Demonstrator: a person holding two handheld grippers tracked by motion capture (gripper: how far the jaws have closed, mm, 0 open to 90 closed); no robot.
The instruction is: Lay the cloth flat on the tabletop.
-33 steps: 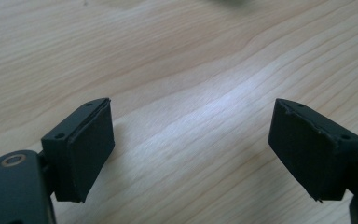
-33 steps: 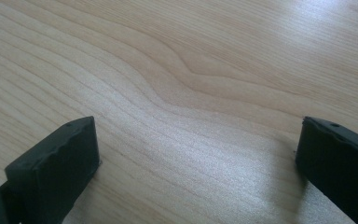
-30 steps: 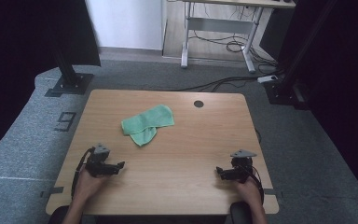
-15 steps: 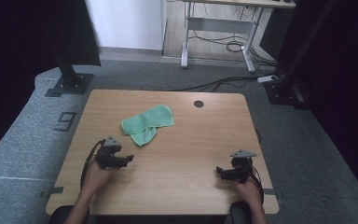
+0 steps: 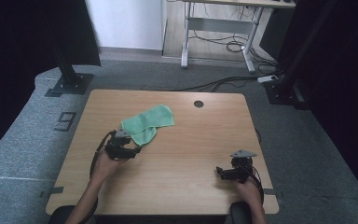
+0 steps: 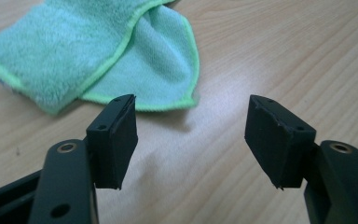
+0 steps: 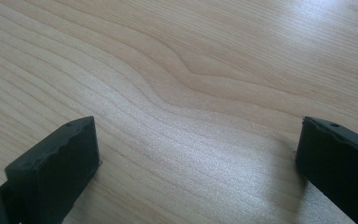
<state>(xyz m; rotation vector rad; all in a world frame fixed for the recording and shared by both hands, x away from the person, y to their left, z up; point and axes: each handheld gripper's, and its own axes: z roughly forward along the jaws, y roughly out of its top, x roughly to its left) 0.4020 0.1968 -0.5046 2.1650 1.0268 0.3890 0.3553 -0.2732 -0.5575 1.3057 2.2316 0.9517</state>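
A crumpled green cloth with a lighter green hem lies left of centre on the wooden table. In the left gripper view the cloth spreads just beyond the jaws, its near corner a short way ahead. My left gripper is open at the cloth's near edge, with bare wood between its pads. My right gripper rests low on the table near the front right, open, with nothing but wood grain between its wide-set pads.
A round cable hole sits near the table's far edge. Grey carpet surrounds the table, with black stand bases at the back left and right. A desk frame and cables lie beyond.
My left gripper has moved forward and to the right, up to the near edge of the green cloth. The right gripper has stayed where it was.
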